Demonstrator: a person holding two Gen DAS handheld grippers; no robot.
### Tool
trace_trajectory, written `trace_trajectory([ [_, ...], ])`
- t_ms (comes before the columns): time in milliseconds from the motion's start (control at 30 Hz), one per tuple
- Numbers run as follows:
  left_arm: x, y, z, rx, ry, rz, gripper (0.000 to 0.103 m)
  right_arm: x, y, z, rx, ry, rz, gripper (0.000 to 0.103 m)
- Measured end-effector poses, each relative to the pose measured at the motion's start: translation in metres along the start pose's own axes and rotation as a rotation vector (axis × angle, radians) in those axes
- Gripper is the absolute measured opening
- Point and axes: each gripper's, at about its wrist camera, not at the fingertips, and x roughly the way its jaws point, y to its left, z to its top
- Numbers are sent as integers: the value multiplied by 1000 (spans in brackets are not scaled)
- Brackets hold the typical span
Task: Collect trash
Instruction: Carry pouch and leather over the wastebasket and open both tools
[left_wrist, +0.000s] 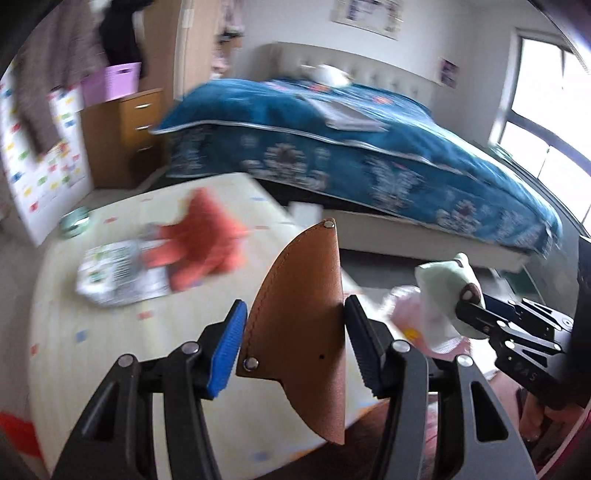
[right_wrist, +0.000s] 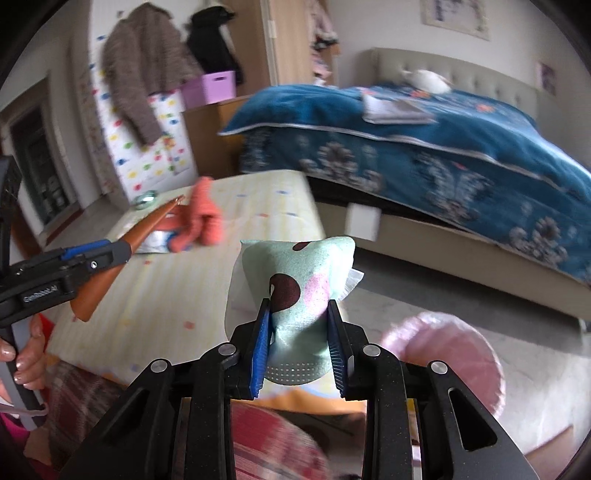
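My left gripper (left_wrist: 295, 306) is shut on a flat brown leather sheath (left_wrist: 303, 332) with metal rivets, gripped upright across its width. From the right wrist view, this gripper (right_wrist: 122, 251) and the sheath (right_wrist: 147, 225) show at the left, held by a hand. My right gripper (right_wrist: 298, 304) is shut on a pale green cloth (right_wrist: 295, 266) with brown and pink dots, and a white tissue shows behind it. The left wrist view has that gripper (left_wrist: 465, 306) and the cloth (left_wrist: 439, 291) at the right. Both are held above a pale yellow mat (left_wrist: 110, 332).
On the mat lie an orange garment (left_wrist: 207, 236) and a printed packet (left_wrist: 118, 273); a green round tin (left_wrist: 75, 223) sits beside it. A bed with a blue cover (left_wrist: 369, 147) fills the back right. A wooden drawer chest (left_wrist: 136, 133) stands far left. A pink round cushion (right_wrist: 454, 350) lies low right.
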Motion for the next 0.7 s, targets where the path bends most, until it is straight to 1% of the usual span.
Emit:
trace_trajectory([
  [100,27,-44,4,80,46,-61,53,-8,-30,-9,54,5,-70,30],
  [167,41,-66,4,111,66,-94,53,-18,-60,-21,113,10,-135,30],
  [233,56,-88,8,135,82,-127,53,-24,-77,-28,151,11,-173,30],
  [267,60,-95,9,141,84,-140,54,-25,-81,-30,161,11,-181,30],
  [300,66,-106,12,149,86,-154,54,-25,-101,-35,188,11,-199,30],
  [333,71,-112,14,153,87,-165,54,-24,-103,-35,191,12,-201,31],
  [400,81,-129,19,165,88,-191,54,-24,-125,-41,228,16,-231,32],
  [567,105,-157,30,178,99,-245,55,-16,-162,-52,272,29,-234,35],
  [600,111,-161,31,177,108,-253,58,-11,-168,-54,284,41,-225,36],
  [633,115,-163,32,173,118,-259,71,-5,-175,-57,295,57,-228,41],
  [667,117,-163,33,163,124,-268,76,-4,-182,-57,299,62,-233,45],
  [700,118,-161,34,155,123,-272,76,-2,-187,-59,307,74,-244,53],
])
